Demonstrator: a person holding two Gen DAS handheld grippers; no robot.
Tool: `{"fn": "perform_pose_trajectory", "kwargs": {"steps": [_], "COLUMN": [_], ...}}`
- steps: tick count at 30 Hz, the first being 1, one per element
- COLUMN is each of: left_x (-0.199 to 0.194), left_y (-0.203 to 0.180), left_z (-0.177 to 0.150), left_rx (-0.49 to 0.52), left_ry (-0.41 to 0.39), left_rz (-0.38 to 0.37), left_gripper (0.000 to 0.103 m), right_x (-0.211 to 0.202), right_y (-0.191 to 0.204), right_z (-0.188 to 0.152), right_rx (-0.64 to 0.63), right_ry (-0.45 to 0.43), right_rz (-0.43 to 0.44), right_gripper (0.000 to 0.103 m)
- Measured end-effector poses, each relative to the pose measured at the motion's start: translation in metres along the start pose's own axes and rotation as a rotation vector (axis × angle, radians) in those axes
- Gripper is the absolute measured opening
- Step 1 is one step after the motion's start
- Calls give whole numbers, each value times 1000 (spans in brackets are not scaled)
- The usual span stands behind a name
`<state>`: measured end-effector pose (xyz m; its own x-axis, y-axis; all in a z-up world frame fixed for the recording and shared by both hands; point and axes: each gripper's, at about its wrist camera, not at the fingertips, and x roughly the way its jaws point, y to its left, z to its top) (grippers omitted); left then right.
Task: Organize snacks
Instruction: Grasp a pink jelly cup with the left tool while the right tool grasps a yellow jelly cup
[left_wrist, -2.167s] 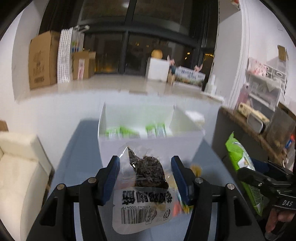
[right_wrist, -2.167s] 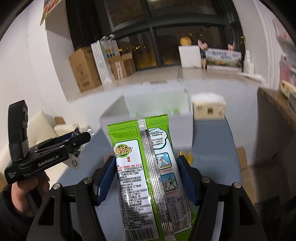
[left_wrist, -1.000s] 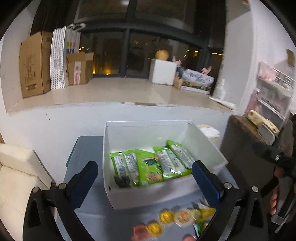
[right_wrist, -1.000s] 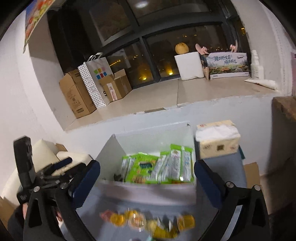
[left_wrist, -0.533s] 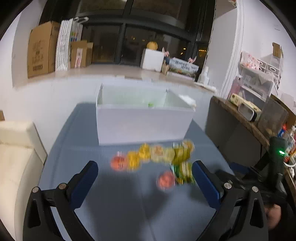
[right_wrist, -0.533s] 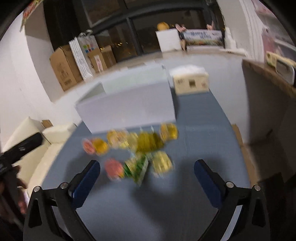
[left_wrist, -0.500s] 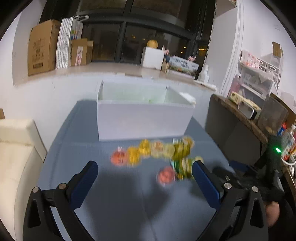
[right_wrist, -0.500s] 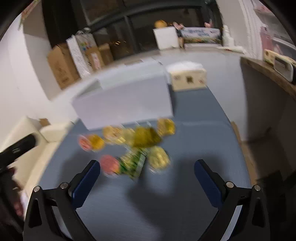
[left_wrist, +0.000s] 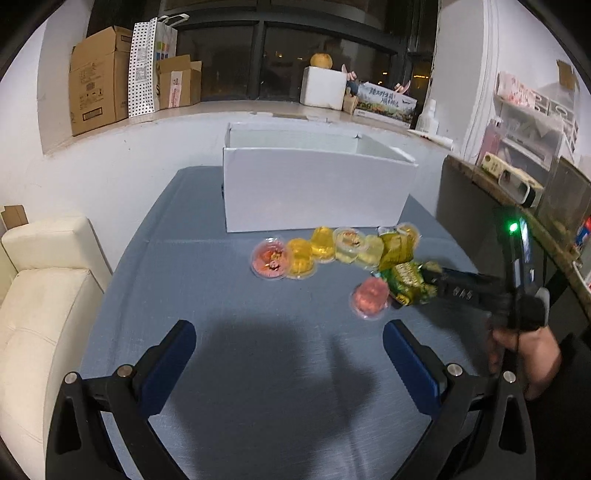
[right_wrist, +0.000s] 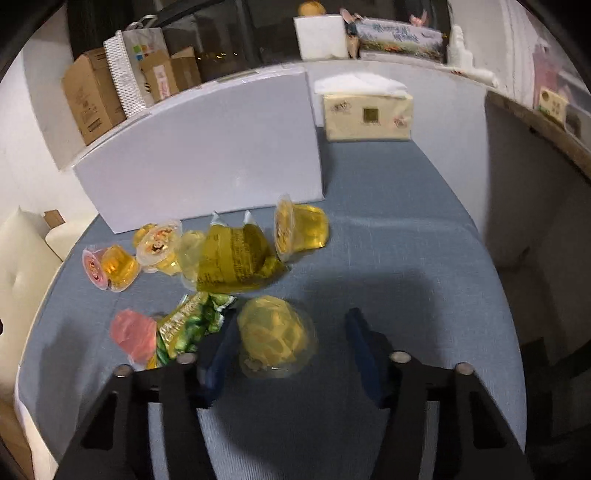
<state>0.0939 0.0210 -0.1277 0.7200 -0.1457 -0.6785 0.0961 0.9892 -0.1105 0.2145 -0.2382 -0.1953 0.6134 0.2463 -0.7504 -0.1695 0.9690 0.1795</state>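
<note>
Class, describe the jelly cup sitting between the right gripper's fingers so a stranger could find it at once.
Start at the white box on the blue table; snacks lie scattered before it. Nearest the camera, between the open right gripper fingers, sits a yellow jelly cup. Unlike the other yellow cups near the box, it lies apart, beside the green packet.

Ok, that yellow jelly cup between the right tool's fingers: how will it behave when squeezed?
The yellow jelly cup looks like thin clear plastic, so it probably flexes. Its rounded, tapered wall may slip between the right tool pads. It lies tilted, so it could roll.
</note>
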Motion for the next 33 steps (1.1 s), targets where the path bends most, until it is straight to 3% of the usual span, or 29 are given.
{"fn": "perform_pose_trajectory", "kwargs": {"steps": [11,16,19,23,27,31,33], "left_x": [33,72,97,123,138,150,147], "left_y": [15,22,20,21,24,28,29], "left_z": [16,44,55,61,61,57,58], "left_rx": [-9,-16,32,57,50,41,35], "left_ry": [24,39,55,99,123,155,142], "left_rz": [-6,4,7,34,19,-23,-29], "left_gripper": [103,103,103,91,86,53,48], "right_x": [-36,-64,-78,-91,-97,-96,-97], "right_y": [-2,0,-1,-4,-10,-14,-13], "right_z": [-8,-14,-19,-25,-29,-32,-32], "right_rx": [14,13,31,44,63,83,81], "right_ry": [-47,-84,-97,-113,-117,-110,-111], "right_rz": [49,78,91,91,89,88,88], "right_gripper": [35,35,35,35,35,35,35]}}
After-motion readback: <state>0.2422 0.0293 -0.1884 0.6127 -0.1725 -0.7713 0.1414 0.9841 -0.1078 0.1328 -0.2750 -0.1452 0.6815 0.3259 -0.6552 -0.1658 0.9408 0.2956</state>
